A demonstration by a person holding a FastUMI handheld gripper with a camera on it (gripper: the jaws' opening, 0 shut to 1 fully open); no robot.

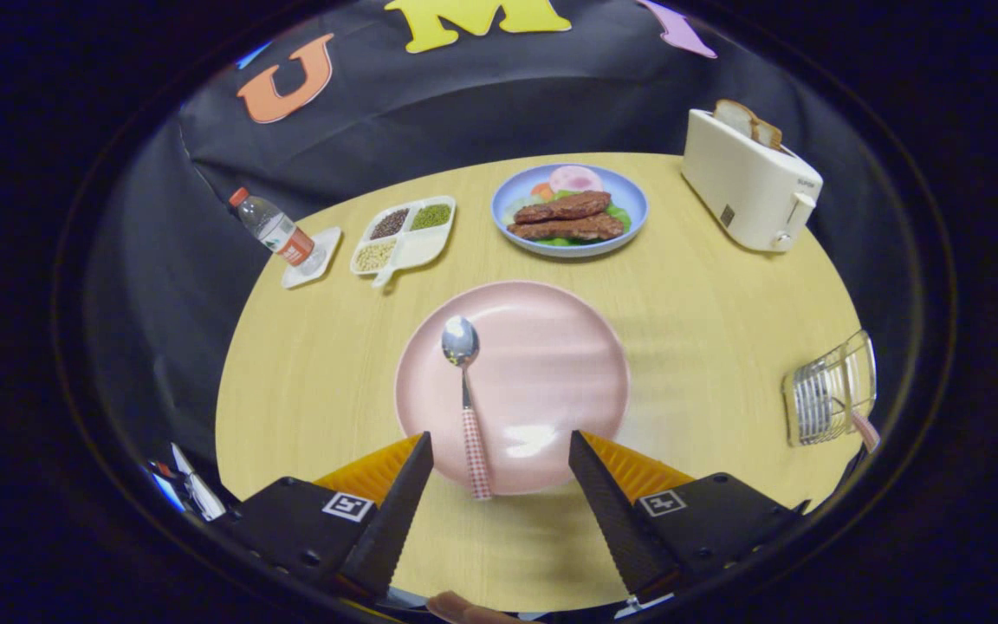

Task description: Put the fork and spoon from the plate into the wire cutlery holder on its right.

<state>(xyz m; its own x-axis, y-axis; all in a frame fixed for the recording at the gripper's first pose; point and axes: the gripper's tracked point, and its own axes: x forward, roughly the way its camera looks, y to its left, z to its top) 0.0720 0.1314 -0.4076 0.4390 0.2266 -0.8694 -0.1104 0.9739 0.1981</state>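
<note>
While the tongs hang wide and empty, the spoon lies on the plate; straddle its handle squarely, then carry it to the wire holder.

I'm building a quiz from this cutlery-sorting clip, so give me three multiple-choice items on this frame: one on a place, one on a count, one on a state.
1. Where does the spoon lie?
A. on the pink plate, handle reaching past its near rim
B. inside the toaster
C. on the blue plate

2. How many filled sections of the divided tray hold dry goods?
A. one
B. three
C. six

3. How stands the gripper?
A. shut on the spoon
B. shut on the bottle
C. open, holding nothing

Answers:
1 A: the bowl rests on the pink plate, the handle end lies between the jaws.
2 B: dark, green and pale fillings show; the fourth section looks bare.
3 C: the jaws stand wide apart, with the spoon handle untouched between them.
</note>
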